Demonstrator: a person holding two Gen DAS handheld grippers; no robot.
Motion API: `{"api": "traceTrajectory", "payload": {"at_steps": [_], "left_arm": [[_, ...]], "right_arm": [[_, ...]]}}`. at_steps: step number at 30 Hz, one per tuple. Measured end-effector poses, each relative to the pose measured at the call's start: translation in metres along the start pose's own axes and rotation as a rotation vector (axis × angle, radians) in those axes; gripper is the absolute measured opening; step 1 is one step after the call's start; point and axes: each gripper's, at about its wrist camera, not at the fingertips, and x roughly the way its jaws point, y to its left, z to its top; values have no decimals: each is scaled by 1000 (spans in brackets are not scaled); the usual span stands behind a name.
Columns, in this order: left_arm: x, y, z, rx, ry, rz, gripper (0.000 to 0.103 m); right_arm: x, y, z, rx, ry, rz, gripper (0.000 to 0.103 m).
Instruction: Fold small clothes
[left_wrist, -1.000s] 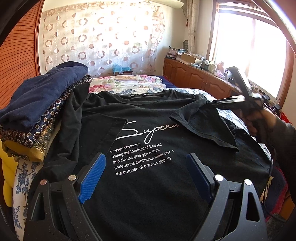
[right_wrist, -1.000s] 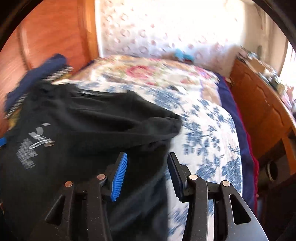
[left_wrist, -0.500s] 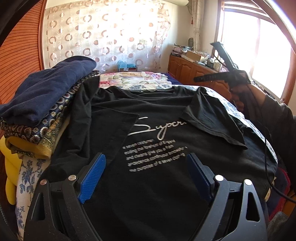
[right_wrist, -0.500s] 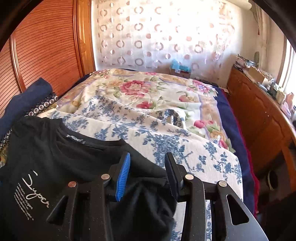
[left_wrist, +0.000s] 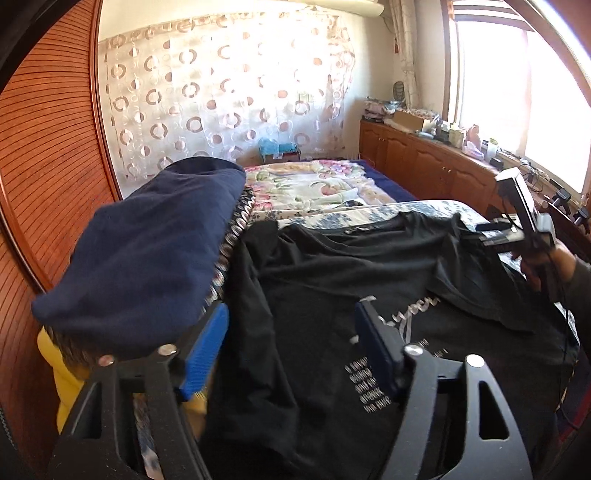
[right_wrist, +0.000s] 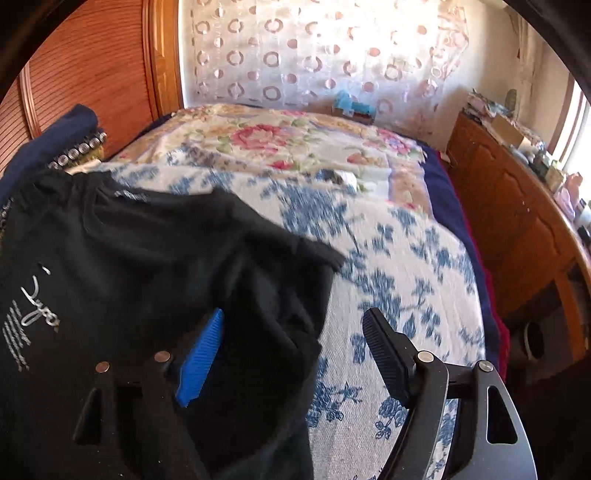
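Note:
A black T-shirt (left_wrist: 332, 295) with white lettering lies face up on the bed; its right sleeve (right_wrist: 258, 266) is folded in over the chest. My left gripper (left_wrist: 291, 347) hovers over the shirt's left side, beside the pile of folded clothes. Its jaws are closing, with black cloth below them and no pad pressing on it. My right gripper (right_wrist: 295, 350) is over the shirt's right edge. Its jaws are opening; the folded cloth lies loose by the blue pad. In the left wrist view a hand holds the right gripper (left_wrist: 517, 229) at the far right.
A pile of folded clothes (left_wrist: 147, 251), navy on top and yellow beneath, stands left of the shirt. The bed cover (right_wrist: 399, 266) is white with blue flowers. A wooden cabinet (right_wrist: 517, 206) runs along the right; a slatted wooden wall (left_wrist: 48, 155) stands on the left.
My left gripper moved left toward the clothes pile and its jaws narrowed. My right gripper's jaws spread wide and let go of the black cloth.

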Motion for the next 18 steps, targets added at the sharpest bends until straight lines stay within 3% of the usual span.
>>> {"api": "traceTrajectory", "payload": {"at_steps": [7, 9, 18], "left_arm": [[37, 8, 33, 53, 104, 9, 63], [48, 9, 38, 62, 147, -1, 55], [85, 12, 49, 124, 286, 68, 46]], "right_arm": [[12, -12, 8, 62, 1, 37, 82], [12, -12, 7, 64, -3, 35, 82], [14, -11, 5, 69, -7, 33, 82]]}}
